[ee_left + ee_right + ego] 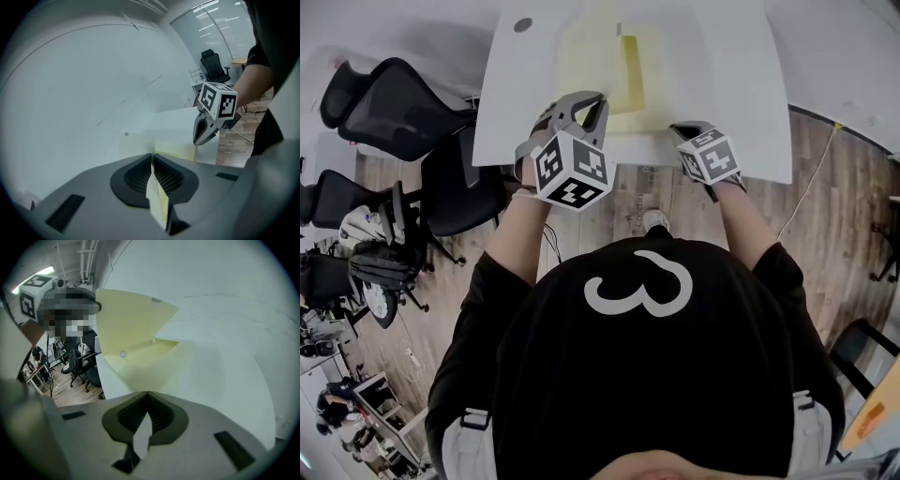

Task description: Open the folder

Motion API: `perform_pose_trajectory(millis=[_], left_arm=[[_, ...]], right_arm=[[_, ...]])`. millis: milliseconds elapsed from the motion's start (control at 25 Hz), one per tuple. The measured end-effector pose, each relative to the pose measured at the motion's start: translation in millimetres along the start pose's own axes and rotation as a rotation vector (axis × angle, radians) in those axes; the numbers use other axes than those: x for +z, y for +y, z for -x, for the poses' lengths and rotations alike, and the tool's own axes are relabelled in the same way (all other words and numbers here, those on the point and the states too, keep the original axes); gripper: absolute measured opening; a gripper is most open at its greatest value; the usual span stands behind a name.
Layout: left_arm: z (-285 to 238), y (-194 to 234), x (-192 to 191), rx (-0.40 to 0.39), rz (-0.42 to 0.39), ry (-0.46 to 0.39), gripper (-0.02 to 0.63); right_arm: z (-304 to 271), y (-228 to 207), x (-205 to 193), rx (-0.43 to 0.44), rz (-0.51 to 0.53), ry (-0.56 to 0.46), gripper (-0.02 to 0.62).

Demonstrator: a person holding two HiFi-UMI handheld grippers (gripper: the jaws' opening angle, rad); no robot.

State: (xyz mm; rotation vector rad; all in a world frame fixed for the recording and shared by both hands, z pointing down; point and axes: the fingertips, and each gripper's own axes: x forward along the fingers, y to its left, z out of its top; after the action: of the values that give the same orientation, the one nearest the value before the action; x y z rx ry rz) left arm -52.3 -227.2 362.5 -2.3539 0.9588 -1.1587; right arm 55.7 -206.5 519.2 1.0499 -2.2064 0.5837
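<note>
A pale yellow folder point(609, 66) lies on the white table point(727, 84). My left gripper point(586, 101) is shut on the near edge of its top cover point(157, 201), which runs edge-on between the pads point(140, 176). In the right gripper view that cover point(131, 317) stands lifted as a slanted sheet above the lower leaf point(154, 364). My right gripper point(682, 133) is at the folder's near right corner. It is shut on a thin pale sheet edge point(140, 439), apparently the lower leaf. In the left gripper view the right gripper point(204, 136) sits low by the table's edge.
Several black office chairs point(394, 117) stand on the wooden floor point(825, 225) left of the table. A small round grommet point(522, 25) marks the table's far left. A thin cable point(811, 178) trails across the floor on the right.
</note>
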Motion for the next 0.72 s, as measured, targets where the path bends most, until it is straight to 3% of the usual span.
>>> perform_pose_trajectory(millis=[160, 720], left_arm=[[11, 8, -11, 0.031, 0.044, 0.010, 0.021], [37, 42, -50, 0.158, 0.194, 0.056, 0.025]], right_arm=[[-1, -1, -4, 0.014, -0.025, 0.003, 0.025], [-3, -8, -1, 0.027, 0.051, 0.048, 0.025]])
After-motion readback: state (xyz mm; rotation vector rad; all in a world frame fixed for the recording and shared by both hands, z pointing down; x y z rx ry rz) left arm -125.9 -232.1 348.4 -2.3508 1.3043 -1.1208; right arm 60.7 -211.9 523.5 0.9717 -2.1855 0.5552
